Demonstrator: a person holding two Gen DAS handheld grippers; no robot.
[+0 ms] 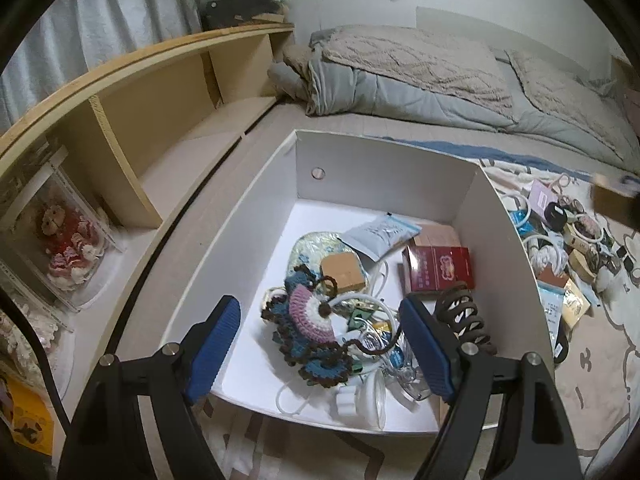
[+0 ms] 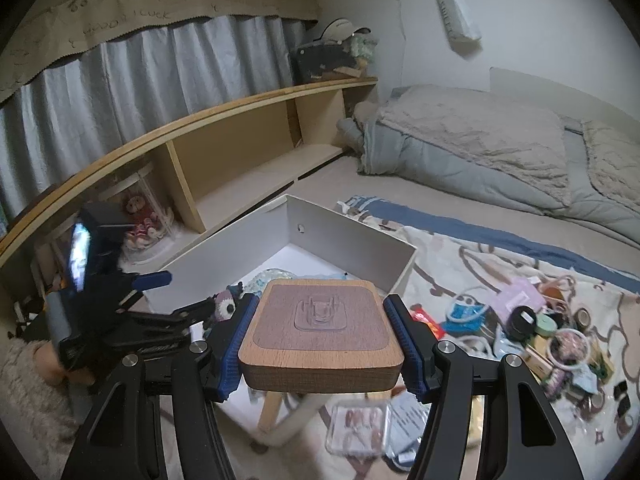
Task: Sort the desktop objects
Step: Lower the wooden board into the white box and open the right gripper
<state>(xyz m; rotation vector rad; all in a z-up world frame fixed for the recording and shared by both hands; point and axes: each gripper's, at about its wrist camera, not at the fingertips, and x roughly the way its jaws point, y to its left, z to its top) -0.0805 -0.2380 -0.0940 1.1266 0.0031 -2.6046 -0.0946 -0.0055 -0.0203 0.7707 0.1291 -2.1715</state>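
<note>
A white open box [image 1: 264,184] sits on the bed and holds sorted items: a crocheted piece [image 1: 308,320], a red packet box [image 1: 438,270], a grey pouch [image 1: 380,236] and a dark spiral hair clip [image 1: 464,316]. My left gripper [image 1: 320,344] is open and empty above the box's near end. My right gripper [image 2: 320,340] is shut on a square wooden block [image 2: 322,340] with a clear adhesive hook on top, held above the box [image 2: 352,248]. The left gripper shows at the left of the right wrist view [image 2: 120,300].
A pile of loose small items [image 2: 540,332] lies on the patterned blanket right of the box, also in the left wrist view [image 1: 568,248]. A wooden shelf [image 1: 140,120] runs along the left. A folded grey duvet [image 2: 480,148] lies behind.
</note>
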